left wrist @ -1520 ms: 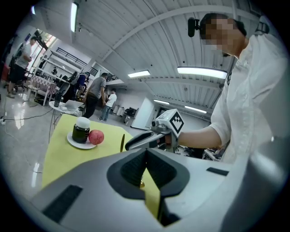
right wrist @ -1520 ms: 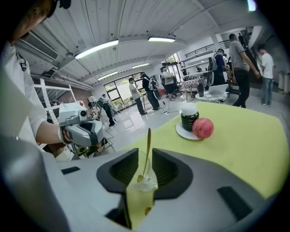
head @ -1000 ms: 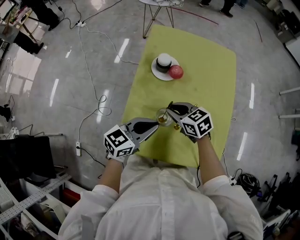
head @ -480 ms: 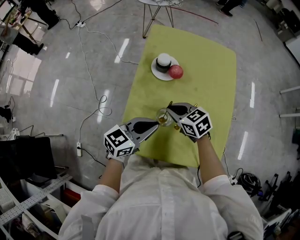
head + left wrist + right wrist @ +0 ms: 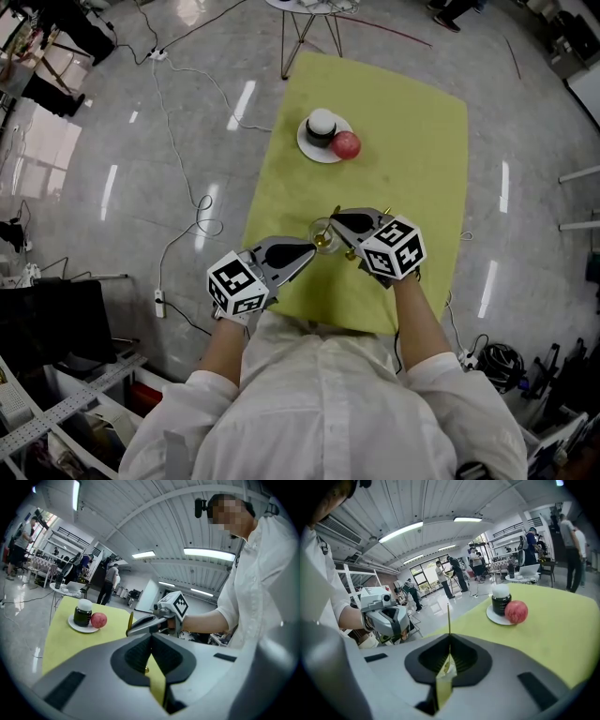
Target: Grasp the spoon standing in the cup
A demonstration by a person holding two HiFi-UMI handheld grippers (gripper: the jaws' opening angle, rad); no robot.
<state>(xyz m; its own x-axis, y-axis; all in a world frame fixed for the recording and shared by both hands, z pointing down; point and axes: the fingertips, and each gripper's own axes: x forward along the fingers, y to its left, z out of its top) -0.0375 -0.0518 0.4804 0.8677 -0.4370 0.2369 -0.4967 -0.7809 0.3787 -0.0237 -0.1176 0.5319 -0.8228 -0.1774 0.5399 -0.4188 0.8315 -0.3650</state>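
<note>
The right gripper has its jaws pinched together on the spoon, and the thin gold handle pokes straight up past the tips. The left gripper has its jaws closed as well, with nothing plainly between them. Its tips sit just near-left of the cup, and I can't tell whether they touch it. The cup stands on the near half of the bench, right between the two grippers. The right jaws cover the spot, so I can't say if the spoon's bowl sits down inside.

Now the danger. That handle is slim and smooth, so it could swivel or slide in the grip. If the spoon comes away at a slant, the bowl could catch the rim and tip the cup, and nothing shows the left gripper bracing it.

As for materials, the spoon looks like polished gold-toned metal, narrow as a wire from this edge. The cup is clear glass, round, with a golden glint inside. The jaws are smooth grey shells with dark ribbed pads. The bench wears a matte yellow-green cloth. On the far side, well apart, a white plate carries a dark jar with a white lid and a round red fruit.
</note>
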